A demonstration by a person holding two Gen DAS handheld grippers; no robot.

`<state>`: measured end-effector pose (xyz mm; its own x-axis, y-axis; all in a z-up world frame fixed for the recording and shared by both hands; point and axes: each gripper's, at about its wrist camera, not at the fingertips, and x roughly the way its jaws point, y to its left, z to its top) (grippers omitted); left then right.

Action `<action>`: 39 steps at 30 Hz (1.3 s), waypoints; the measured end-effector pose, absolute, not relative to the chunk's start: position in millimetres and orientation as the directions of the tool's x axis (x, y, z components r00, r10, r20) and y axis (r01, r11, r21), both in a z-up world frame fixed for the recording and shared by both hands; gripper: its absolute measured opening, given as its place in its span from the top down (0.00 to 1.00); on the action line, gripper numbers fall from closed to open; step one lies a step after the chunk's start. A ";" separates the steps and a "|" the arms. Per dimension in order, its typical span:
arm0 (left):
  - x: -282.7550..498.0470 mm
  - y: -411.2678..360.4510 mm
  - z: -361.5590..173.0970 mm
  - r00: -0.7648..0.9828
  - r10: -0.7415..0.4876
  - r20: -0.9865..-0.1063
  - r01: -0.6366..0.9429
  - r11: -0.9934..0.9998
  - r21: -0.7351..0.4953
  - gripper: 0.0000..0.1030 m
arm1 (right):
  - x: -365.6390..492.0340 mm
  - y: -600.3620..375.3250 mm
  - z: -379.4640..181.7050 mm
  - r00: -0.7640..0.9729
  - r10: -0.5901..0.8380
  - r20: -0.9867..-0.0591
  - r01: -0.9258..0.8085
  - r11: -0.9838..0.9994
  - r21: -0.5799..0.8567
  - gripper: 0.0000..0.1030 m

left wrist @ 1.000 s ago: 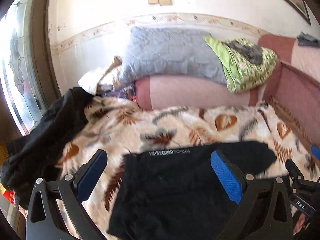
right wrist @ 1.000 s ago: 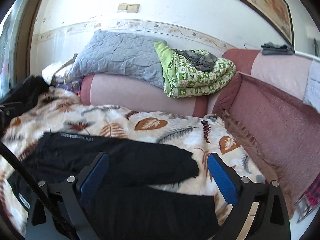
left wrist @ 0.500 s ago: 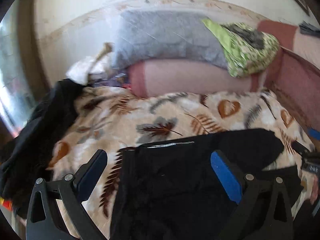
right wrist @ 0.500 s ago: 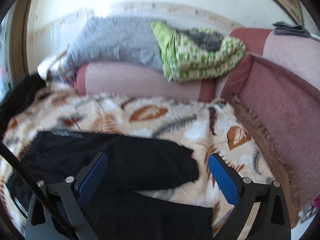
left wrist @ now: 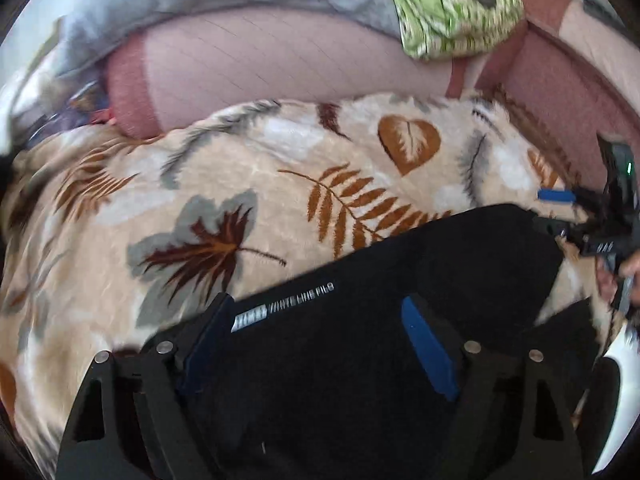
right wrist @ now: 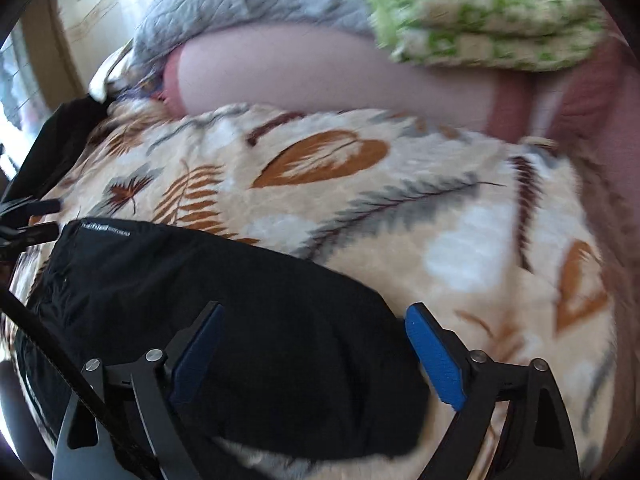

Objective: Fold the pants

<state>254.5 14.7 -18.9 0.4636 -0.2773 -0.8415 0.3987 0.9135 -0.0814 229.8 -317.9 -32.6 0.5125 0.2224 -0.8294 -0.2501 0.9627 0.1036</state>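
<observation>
Progress: black pants (left wrist: 400,320) lie on the leaf-print blanket (left wrist: 248,184) covering the sofa seat, toward its front edge. They look partly folded already, I'd say: one layer sits over another, seen in the right wrist view as an upper panel (right wrist: 224,292) with rounded end overlapping a lower strip. White lettering at the waistband (left wrist: 284,306) faces the blanket's back edge, near the pink bolster (left wrist: 280,68). Still left, imo: at least one more fold + smoothing. Not a tidy stack yet.

Pose, L: my left gripper (left wrist: 320,344) pitched steeply down over the waistband end. Jaws have just been closing a bit but stand wide apart; cloth lies under and between the fingers (left wrist: 428,348), pads not pressing on it. Nothing gripped.

Pose, R: my right gripper (right wrist: 316,356) also tilted steeply down, over the rounded end of the upper layer, toward the blanket's right side. Jaws likewise just narrowed slightly, wide gap remains. Fabric edge sits between the pads, no pinch visible. It also shows at the right edge of the left wrist view, beside the pants' far end.

Both frames motion-blurred, so exact contact w/ cloth: can't tell.
</observation>
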 end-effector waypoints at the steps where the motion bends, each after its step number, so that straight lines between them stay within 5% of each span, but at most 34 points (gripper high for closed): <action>1: 265.3 8.1 -27.9 0.444 -0.276 -0.852 0.422 0.904 -0.073 0.18 | 239.5 -316.1 -37.2 0.497 0.240 -0.834 -0.271 0.956 0.114 0.09; 17: 304.3 -21.3 -97.4 0.288 -0.257 -0.922 0.592 0.805 -0.039 0.14 | 310.2 -299.4 -90.0 0.355 0.342 -0.870 -0.369 0.906 0.206 0.09; 19: 304.8 -21.1 -96.1 0.284 -0.251 -0.925 0.588 0.808 -0.039 0.24 | 307.4 -296.1 -90.5 0.351 0.348 -0.870 -0.385 0.900 0.205 0.10; 20: 303.4 -21.0 -92.8 0.280 -0.261 -0.924 0.591 0.805 -0.049 0.36 | 305.7 -293.6 -90.4 0.347 0.351 -0.870 -0.393 0.896 0.205 0.17; 21: 300.6 -21.1 -88.4 0.275 -0.277 -0.921 0.599 0.798 -0.061 0.67 | 303.0 -290.6 -89.6 0.343 0.352 -0.871 -0.405 0.892 0.201 0.27; 22: 297.6 -20.3 -82.1 0.252 -0.311 -0.916 0.608 0.787 -0.100 0.81 | 299.8 -287.2 -88.2 0.343 0.346 -0.874 -0.418 0.889 0.187 0.57; 23: 295.8 -21.6 -78.6 0.250 -0.317 -0.915 0.610 0.785 -0.105 0.84 | 295.8 -284.5 -86.9 0.340 0.343 -0.875 -0.431 0.885 0.180 0.89; 24: 292.8 -22.5 -76.2 0.258 -0.312 -0.914 0.615 0.783 -0.094 0.86 | 292.5 -283.8 -86.1 0.321 0.371 -0.871 -0.439 0.874 0.211 0.95; 36: 200.9 -12.7 -2.7 0.438 -0.326 -0.838 0.548 0.836 -0.039 0.89 | 224.3 -289.3 -22.1 0.438 0.406 -0.802 -0.388 0.890 0.239 0.96; 39: 151.6 -4.8 7.6 0.486 -0.319 -0.814 0.510 0.860 -0.033 1.00 | 189.7 -285.6 -6.1 0.457 0.418 -0.785 -0.391 0.887 0.245 0.96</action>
<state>151.6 -4.8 7.6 0.4855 -0.3194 -0.8138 0.5099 0.8596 -0.0332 189.7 -285.6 -6.1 0.4570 0.4177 -0.7853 -0.3905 0.8875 0.2448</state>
